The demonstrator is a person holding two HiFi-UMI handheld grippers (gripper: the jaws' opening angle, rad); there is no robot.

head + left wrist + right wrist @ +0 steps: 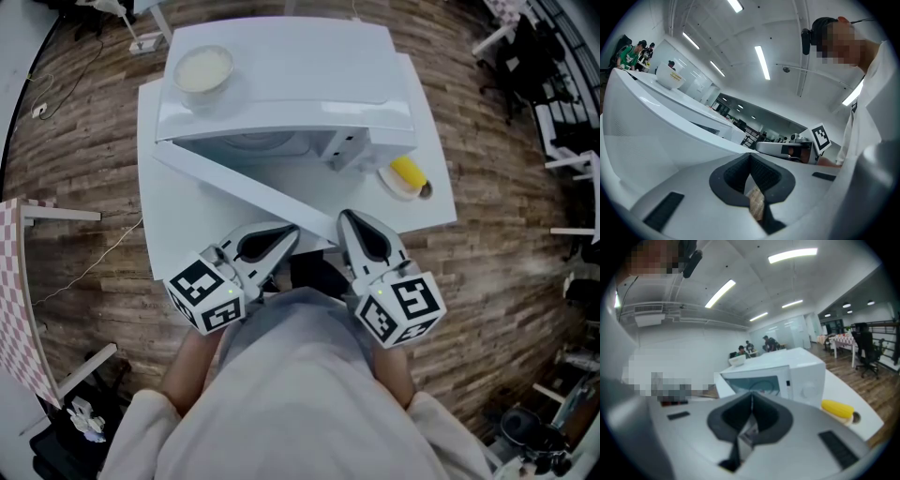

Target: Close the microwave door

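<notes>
Table (431,211): white, and it carries everything. Nothing lies in the door's swing path that I can see.
Microwave (300,75): sits at the middle of the table with its cavity open towards you.
Door (253,192): hinged at your left and swung well out, with its free edge close in front of both grippers. Push on the outer face near that free edge, not near the hinge, and follow the arc round until it latches.
Left gripper (286,232): jaws pressed together with nothing between them. It sits on the door's outer side, so it looks the better one to push with; use the blunt closed tip.
Right gripper (349,222): jaws likewise together and empty, just beyond the free edge. Keep it out of the closing gap.
Bowl (202,69): stands on the microwave's top at the left. Close gently, so that it does not shift.
Corn (408,172): lies at the microwave's right, well apart from the door.
Views: only the right gripper view looks into the cavity; only the left gripper view shows a broad white surface, probably the door's face, close beside that gripper.
</notes>
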